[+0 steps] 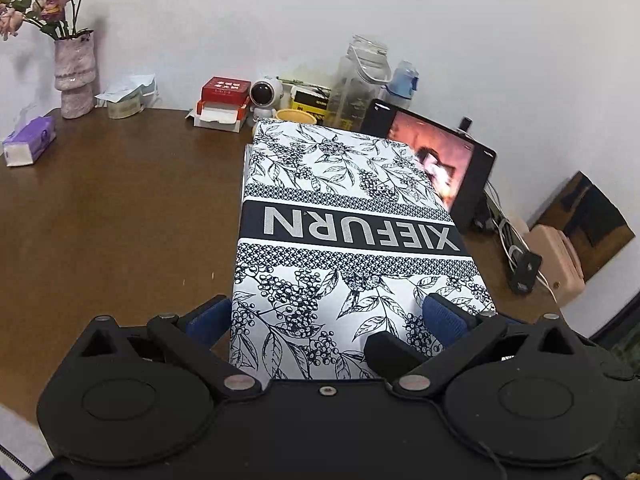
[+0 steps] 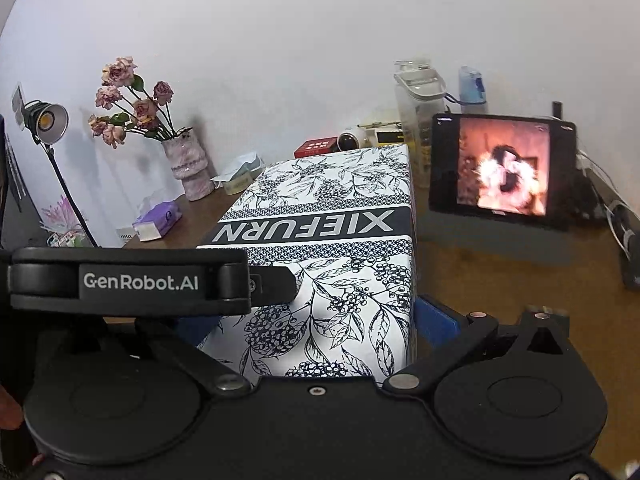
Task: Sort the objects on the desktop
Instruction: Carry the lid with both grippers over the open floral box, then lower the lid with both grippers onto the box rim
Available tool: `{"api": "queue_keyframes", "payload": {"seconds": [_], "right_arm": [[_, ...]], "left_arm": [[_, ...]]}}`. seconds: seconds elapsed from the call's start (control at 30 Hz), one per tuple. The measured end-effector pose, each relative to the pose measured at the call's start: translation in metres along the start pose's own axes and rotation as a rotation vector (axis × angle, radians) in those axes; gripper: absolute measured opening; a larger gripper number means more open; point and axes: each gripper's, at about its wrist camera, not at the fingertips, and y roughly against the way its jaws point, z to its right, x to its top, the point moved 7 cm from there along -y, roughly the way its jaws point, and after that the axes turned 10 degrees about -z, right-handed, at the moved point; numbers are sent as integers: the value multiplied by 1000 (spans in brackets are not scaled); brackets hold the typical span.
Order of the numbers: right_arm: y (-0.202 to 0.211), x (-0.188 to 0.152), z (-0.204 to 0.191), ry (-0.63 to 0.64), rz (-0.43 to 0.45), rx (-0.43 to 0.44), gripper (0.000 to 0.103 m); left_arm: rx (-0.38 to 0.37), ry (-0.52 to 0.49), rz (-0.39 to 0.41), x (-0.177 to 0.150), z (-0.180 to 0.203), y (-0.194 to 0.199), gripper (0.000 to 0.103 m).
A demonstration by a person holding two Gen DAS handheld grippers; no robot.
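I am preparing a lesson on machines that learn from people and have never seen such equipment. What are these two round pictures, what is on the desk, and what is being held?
There is no robot here. A person holds a two-finger gripper in each hand, and each gripper carries a wide-angle camera looking forward along its fingers. One picture comes from the left gripper, the other from the right gripper. Both sit with a blue-padded finger on either side of the same patterned box marked XIEFURN, apparently gripping it together. On the brown desk stand a vase of roses, a tissue pack, a lit tablet, bottles and a red box.
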Motion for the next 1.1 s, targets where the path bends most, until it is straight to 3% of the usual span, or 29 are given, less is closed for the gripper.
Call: {"api": "queue_keyframes", "payload": {"seconds": [0.43,0.73,1.1], "right_arm": [[-99,57,38,42,-63,22,103],[-133,55,50,20,-105,32,103],[-149,51,60,-19,-151,26,103]], "left_arm": [[6,43,-43,63,-49,-88,101],[27,42,-91,70,-63,-121,101],[51,14,-117,77,-66,-134,97]]}}
